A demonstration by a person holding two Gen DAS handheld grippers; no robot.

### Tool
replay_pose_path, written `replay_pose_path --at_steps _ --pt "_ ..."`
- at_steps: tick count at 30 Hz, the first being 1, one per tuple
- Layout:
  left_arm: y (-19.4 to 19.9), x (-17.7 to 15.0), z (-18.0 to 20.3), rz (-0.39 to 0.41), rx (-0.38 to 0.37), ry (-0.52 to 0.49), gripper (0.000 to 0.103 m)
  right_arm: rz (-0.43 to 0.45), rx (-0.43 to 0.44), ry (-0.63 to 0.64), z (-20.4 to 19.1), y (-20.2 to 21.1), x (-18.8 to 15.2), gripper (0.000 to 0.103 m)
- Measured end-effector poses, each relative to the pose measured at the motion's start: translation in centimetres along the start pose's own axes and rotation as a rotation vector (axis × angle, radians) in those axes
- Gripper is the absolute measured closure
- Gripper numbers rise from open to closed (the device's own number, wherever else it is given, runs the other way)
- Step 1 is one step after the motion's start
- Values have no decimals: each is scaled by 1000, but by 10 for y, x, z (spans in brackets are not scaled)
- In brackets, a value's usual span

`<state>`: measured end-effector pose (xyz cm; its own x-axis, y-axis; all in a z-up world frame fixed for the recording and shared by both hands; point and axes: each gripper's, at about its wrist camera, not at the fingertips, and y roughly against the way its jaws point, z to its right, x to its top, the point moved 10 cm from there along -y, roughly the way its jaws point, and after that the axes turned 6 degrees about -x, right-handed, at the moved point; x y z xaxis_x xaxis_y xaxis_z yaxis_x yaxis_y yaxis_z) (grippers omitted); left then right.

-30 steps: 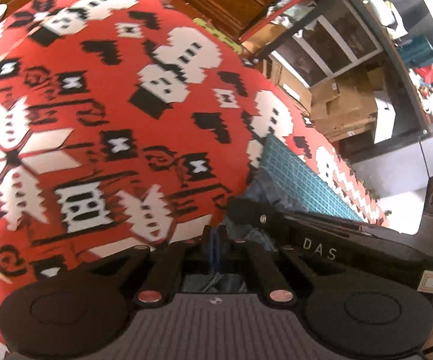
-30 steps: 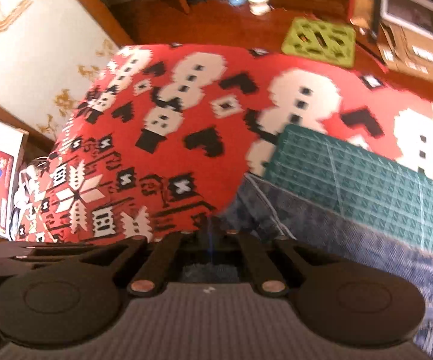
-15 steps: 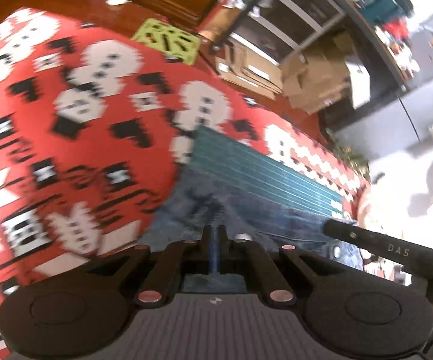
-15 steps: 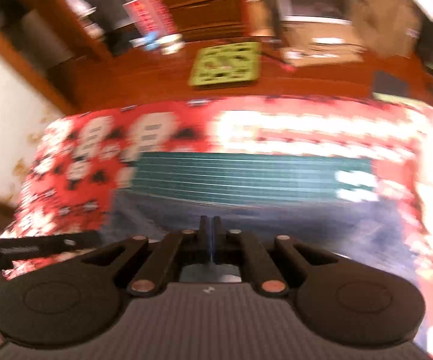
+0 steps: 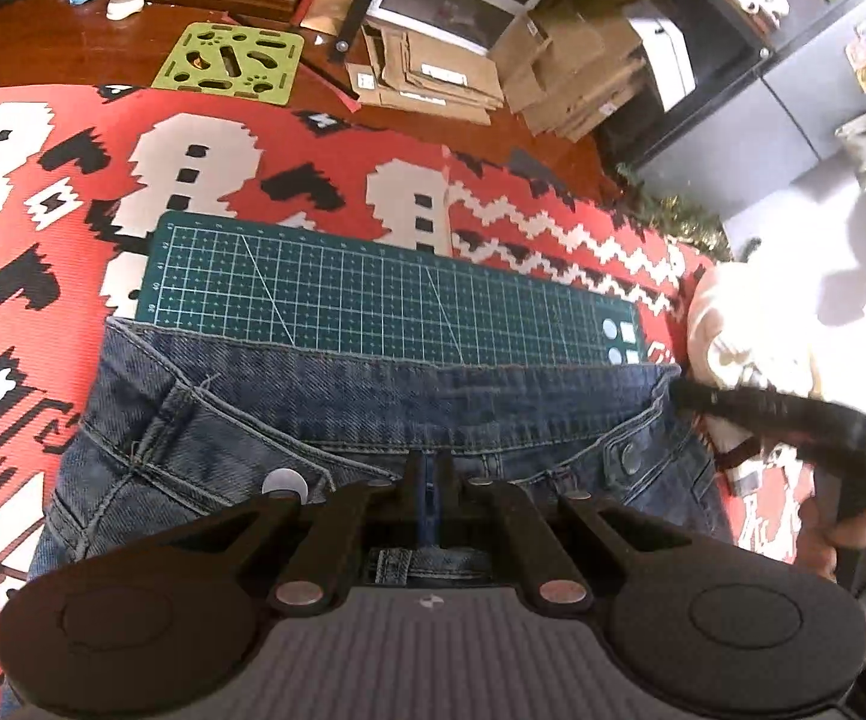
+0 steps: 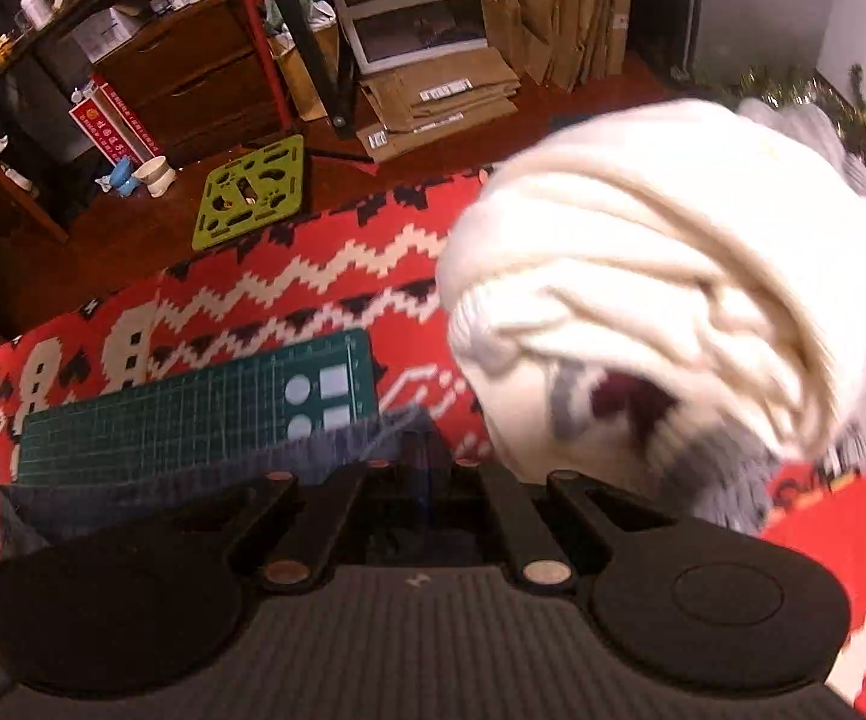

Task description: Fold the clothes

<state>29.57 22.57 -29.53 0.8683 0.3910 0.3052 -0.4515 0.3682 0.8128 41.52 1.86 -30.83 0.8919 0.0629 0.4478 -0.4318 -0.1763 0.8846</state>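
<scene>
We see a pair of blue jeans (image 5: 373, 414) spread waist-up across a red patterned blanket (image 5: 73, 192), their upper edge overlapping the near side of a green cutting mat (image 5: 373, 294). Our left gripper (image 5: 427, 483) sits at the middle of the waistband, its two fingers pressed together with a thin fold of denim pinched between them. Our right gripper (image 6: 427, 468) is at the far right corner of the jeans, right at the mat's corner with the printed white shapes; its fingers are likewise closed tight on the denim edge, which rises just in front of them. In the left view, the right gripper's dark body reaches in from the right side to touch that same corner. A bundle of cream knitted clothing (image 6: 673, 300) lies just beside the jeans on the right, blurred.
</scene>
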Motion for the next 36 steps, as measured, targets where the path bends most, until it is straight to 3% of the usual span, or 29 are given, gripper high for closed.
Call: replay_pose_path --at_steps 8,15,22,25,31,36 --pt "1 -5 3 -13 18 -21 102 32 32 -60 14 13 14 103" --pt "13 -9 1 -2 12 -29 102 -51 18 -13 16 33 -34 103" --pt "23 -22 -15 9 36 -3 102 -12 -16 -29 18 8 -25 103" --pt "30 -27 -20 17 40 9 102 4 -20 -22 20 16 -24 103" --pt "43 -38 -28 32 45 27 102 -19 -2 -10 29 47 -54 103" --pt "50 -50 -35 39 54 20 102 -31 -23 -17 39 43 -70 103"
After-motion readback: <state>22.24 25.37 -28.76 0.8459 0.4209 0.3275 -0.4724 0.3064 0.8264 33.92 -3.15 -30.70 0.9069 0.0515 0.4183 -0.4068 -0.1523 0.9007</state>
